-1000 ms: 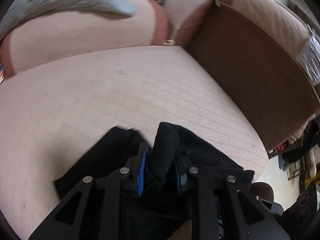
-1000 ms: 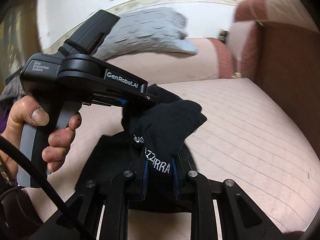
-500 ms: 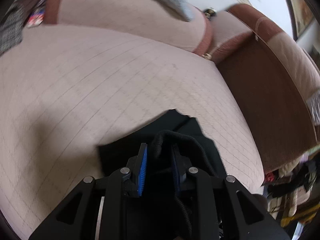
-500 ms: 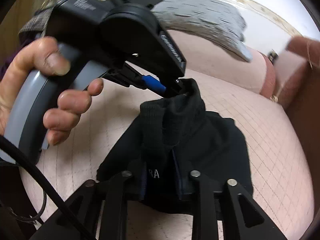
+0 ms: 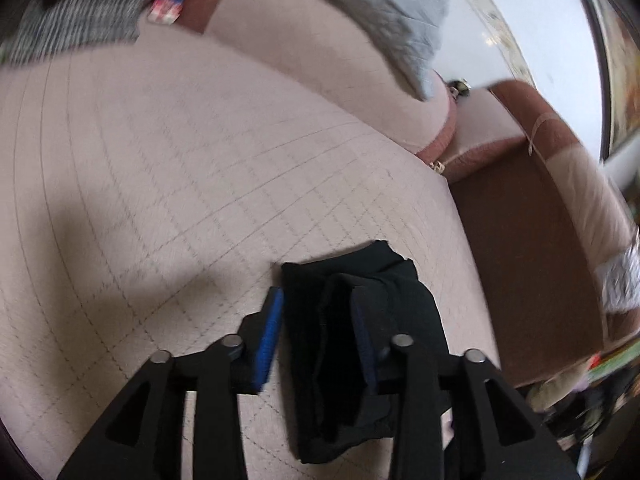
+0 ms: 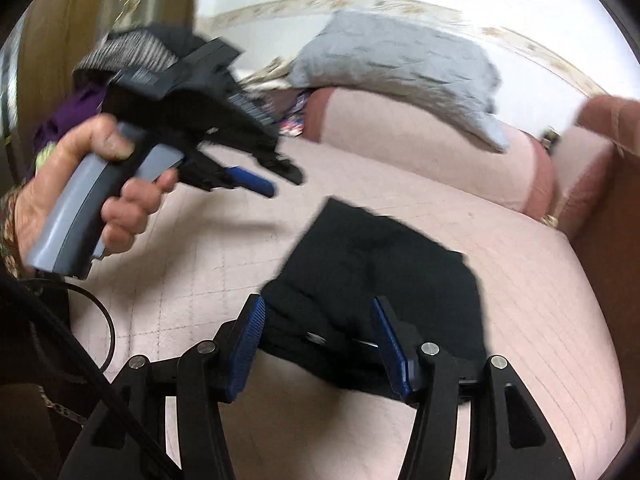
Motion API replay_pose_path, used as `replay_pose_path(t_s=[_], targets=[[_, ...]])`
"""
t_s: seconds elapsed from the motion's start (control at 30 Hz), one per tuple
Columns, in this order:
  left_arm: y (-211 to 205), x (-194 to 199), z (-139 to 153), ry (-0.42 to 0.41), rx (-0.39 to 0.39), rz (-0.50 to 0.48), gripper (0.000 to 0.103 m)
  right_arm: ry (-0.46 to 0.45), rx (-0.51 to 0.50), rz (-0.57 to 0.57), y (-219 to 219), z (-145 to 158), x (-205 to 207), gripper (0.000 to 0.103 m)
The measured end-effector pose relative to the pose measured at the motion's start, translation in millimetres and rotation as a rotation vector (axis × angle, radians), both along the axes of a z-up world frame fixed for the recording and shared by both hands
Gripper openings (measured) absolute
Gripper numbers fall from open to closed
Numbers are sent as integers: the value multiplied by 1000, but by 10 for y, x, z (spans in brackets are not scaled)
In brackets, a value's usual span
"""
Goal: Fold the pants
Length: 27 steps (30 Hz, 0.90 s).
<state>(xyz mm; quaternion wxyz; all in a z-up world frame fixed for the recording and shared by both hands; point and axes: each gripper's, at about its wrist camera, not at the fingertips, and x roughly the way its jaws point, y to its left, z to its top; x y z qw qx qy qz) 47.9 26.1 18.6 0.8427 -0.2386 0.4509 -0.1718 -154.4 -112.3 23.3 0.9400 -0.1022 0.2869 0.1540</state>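
The black pants (image 6: 384, 268) lie folded into a compact bundle on the pink quilted seat of the sofa (image 5: 168, 168), near its front edge.

The left wrist view shows the left tongs (image 5: 318, 336) straddling one end of the bundle; the jaws are opening, the blue pad stands clear of the cloth, and the dark fold between them is released. This view also shows the brown armrest (image 5: 532, 264) to the right and a striped grey cloth (image 5: 80, 20) at the upper left.

The right wrist view shows what the other cannot: the person's left hand (image 6: 92, 196) gripping the grey handle of the left tongs, which hang above the seat left of the pants. The right tongs (image 6: 320, 340) are opening too, blue pads spread wide either side of the bundle's near edge, nothing clenched.

A grey pillow (image 6: 400, 64) rests on the backrest. A black cable (image 6: 96, 380) crosses the lower left corner. Both views are motion-blurred.
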Motion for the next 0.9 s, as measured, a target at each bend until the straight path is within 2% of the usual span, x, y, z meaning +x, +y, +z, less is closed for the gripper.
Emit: replay_pose_path(t_s=[0.1,0.2,0.3,0.37,0.43,0.57,0.73,0.8,0.9], targets=[[-358,-61,154,-63,57,-59,44,8,100,-94,-382,167,-49,59],[-748,-71,144,-86,132,-119,49,40,198,-179,-668,248,-29,59],[-976,-10,-58,-43,261,-103,50,105,298,-223,-899,187,190,59],[-977,27,-251,13,280,-94,50,204,378,-231,-1014,31,365,59],[-961,8,-434,32,314,-100,51,288,409,-243,-1070,-170,481,59],[-937,-61,-526,-1,312,-124,54,328,343,-331,-1172,-392,573,60],[-751,-162,-441,1,238,-99,54,354,409,-364,-1460,-391,523,63],[-683,-238,-349,-11,231,-64,54,332,405,-390,-1572,-315,496,63],[-743,-421,-81,-96,211,-69,54,311,422,-413,-1677,-213,526,63]])
